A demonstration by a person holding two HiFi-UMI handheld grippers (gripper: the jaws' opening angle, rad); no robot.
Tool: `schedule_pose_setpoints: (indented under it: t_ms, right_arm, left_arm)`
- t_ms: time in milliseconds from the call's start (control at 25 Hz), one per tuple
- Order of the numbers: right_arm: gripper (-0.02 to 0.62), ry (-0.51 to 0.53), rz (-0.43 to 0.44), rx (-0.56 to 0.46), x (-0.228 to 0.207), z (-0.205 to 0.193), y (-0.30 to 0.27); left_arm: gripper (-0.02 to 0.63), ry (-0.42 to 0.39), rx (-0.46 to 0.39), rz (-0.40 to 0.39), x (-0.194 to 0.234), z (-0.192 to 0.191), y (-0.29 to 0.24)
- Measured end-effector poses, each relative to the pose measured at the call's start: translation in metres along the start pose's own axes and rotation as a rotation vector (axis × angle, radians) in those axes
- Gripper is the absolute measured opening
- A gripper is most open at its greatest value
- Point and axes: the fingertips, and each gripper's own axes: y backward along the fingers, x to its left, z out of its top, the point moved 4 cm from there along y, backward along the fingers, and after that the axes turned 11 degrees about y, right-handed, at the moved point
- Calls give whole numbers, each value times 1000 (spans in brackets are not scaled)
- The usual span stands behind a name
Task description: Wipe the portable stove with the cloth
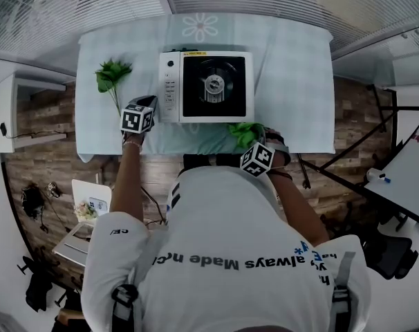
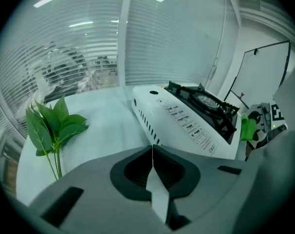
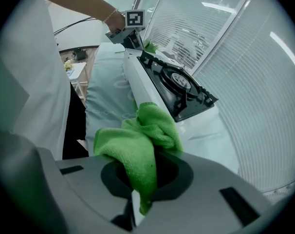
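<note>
Right gripper (image 3: 146, 172) pinches the green cloth (image 3: 140, 143); left gripper (image 2: 152, 152) is pressed together, empty.
Cloth bunches just ahead of the right jaws, at the portable stove's (image 3: 179, 87) near edge; stove lies ahead-right of the left jaws.

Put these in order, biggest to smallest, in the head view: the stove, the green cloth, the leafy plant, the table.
1. table
2. portable stove
3. leafy sprig and green cloth: they look about alike, and the cloth is bunched and partly hidden, so I won't rank them.
</note>
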Motion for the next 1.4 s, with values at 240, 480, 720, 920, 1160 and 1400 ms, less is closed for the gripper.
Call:
schedule_pose_setpoints:
  t_ms: [240, 480, 720, 920, 1160, 1400]
  right_arm:
    - [23, -48, -9, 44, -11, -30, 0]
    - [23, -97, -50, 63, -36, -47, -3]
    - [23, -110, -73, 56, -64, -38, -11]
    - [23, -98, -78, 60, -85, -32, -21]
    - [23, -146, -59, 53, -112, -30, -35]
    - [23, -164, -60, 54, -144, -26, -50]
  left_arm:
    - [64, 265, -151, -156, -4, 24, 15]
    - [222, 372, -77, -340, -14, 16, 14]
    - [222, 372, -30, -362, -20, 9, 10]
    - [221, 390, -18, -329, -19, 10, 12]
    - [212, 370, -3, -348, -24, 10, 10]
    - [212, 360, 5, -354, -23, 11, 9]
